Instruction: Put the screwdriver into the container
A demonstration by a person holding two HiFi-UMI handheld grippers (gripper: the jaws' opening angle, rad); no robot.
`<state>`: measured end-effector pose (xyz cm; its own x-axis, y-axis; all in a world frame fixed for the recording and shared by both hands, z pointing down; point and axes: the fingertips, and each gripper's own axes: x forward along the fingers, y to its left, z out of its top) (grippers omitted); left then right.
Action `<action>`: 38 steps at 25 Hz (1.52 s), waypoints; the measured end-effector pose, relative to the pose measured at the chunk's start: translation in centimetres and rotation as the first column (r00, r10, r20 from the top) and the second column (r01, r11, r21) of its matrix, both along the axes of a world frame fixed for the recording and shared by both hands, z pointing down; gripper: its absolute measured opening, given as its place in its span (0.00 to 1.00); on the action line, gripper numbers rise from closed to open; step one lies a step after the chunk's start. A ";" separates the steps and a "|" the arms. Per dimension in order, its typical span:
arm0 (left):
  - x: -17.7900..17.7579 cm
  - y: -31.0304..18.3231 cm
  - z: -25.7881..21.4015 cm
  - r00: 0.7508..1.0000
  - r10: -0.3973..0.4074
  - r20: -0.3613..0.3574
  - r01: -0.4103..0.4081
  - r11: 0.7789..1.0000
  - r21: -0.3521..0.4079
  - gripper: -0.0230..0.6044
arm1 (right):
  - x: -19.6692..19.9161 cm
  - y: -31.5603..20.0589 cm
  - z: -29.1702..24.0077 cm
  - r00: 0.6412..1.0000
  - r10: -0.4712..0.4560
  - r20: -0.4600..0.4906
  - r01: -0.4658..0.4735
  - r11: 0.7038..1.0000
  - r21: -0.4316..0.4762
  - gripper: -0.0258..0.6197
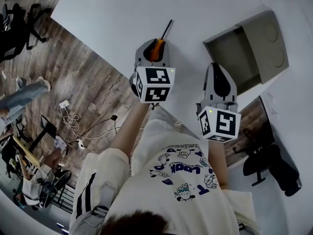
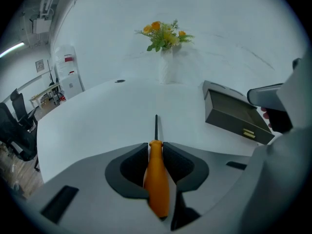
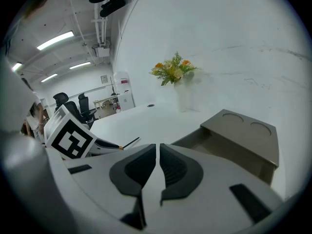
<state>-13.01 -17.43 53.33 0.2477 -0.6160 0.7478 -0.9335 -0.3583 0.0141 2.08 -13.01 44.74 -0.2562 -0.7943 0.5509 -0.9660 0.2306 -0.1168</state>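
Observation:
My left gripper (image 1: 155,47) is shut on the orange handle of the screwdriver (image 1: 157,49), just above the white table (image 1: 112,13). In the left gripper view the handle (image 2: 157,179) sits squeezed between the dark pads (image 2: 134,162), and the black shaft points forward past the tips. The grey container (image 1: 247,50) stands open to the right, its flap with two round recesses folded back; it also shows in the left gripper view (image 2: 234,116). My right gripper (image 1: 220,80) hovers near the container (image 3: 241,140), its jaws (image 3: 158,150) shut with nothing between them.
A white vase of orange and yellow flowers (image 2: 165,57) stands at the table's far side by the wall. The table's edge runs diagonally under my arms, with wooden floor and cables (image 1: 73,124) to the left. A black office chair (image 1: 266,168) stands at the lower right.

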 end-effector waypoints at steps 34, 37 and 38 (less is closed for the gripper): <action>4.9 0.1 -4.9 0.996 0.050 -0.078 -0.045 0.997 0.058 0.19 | 4.9 1.6 -3.9 0.995 0.093 0.032 -0.096 0.992 0.088 0.10; 6.0 0.3 -5.8 0.995 0.057 -0.083 -0.051 0.996 0.070 0.19 | 5.8 2.0 -4.6 0.994 0.104 0.033 -0.107 0.989 0.100 0.10; 6.4 0.4 -6.1 0.995 0.060 -0.086 -0.053 0.996 0.073 0.19 | 6.2 2.1 -4.8 0.994 0.108 0.034 -0.111 0.988 0.103 0.10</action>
<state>-6.60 -17.00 47.24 0.3464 -0.6494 0.6770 -0.9080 -0.4134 0.0680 8.27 -10.92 39.97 -0.1782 -0.8713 0.4573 -0.9829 0.1356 -0.1247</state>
